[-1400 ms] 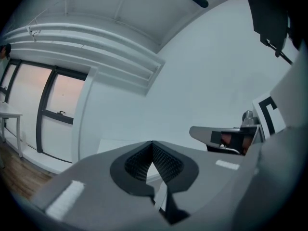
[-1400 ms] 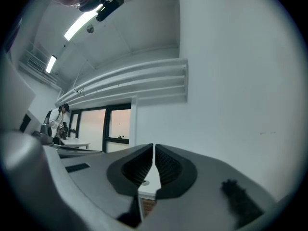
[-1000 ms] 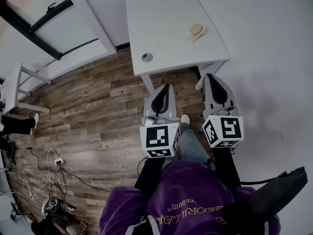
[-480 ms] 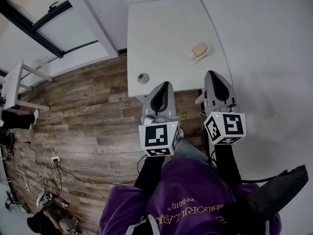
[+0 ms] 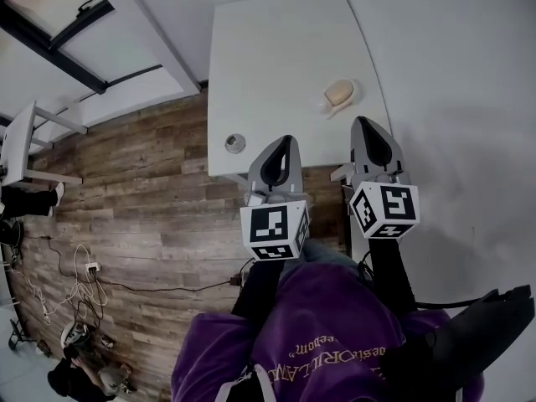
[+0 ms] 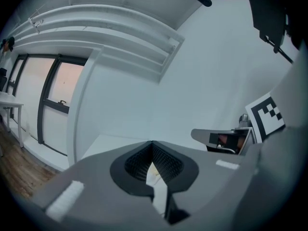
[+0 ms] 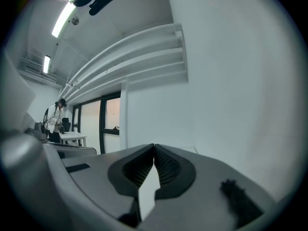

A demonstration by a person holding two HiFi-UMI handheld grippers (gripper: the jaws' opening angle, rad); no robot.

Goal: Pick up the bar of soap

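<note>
The tan bar of soap (image 5: 339, 92) lies on a small white dish on the white table (image 5: 276, 65), toward its right side. In the head view my left gripper (image 5: 283, 141) reaches just over the table's near edge, below and left of the soap. My right gripper (image 5: 365, 122) is at the table's near right corner, a short way below the soap. Both point at the table and hold nothing. In the left gripper view the left gripper's (image 6: 152, 142) jaw tips meet. The right gripper's (image 7: 154, 146) jaws are likewise closed in its own view. Neither touches the soap.
A small round metal piece (image 5: 235, 143) sits near the table's front left corner. A white wall runs along the right. Wooden floor (image 5: 142, 199) lies to the left, with cables (image 5: 79, 287), a small white side table (image 5: 21, 145) and a dark-framed window (image 5: 59, 23).
Both grippers have moved forward toward the table, from over the floor to its near edge. The table and the soap now sit closer and lower in the head view.
</note>
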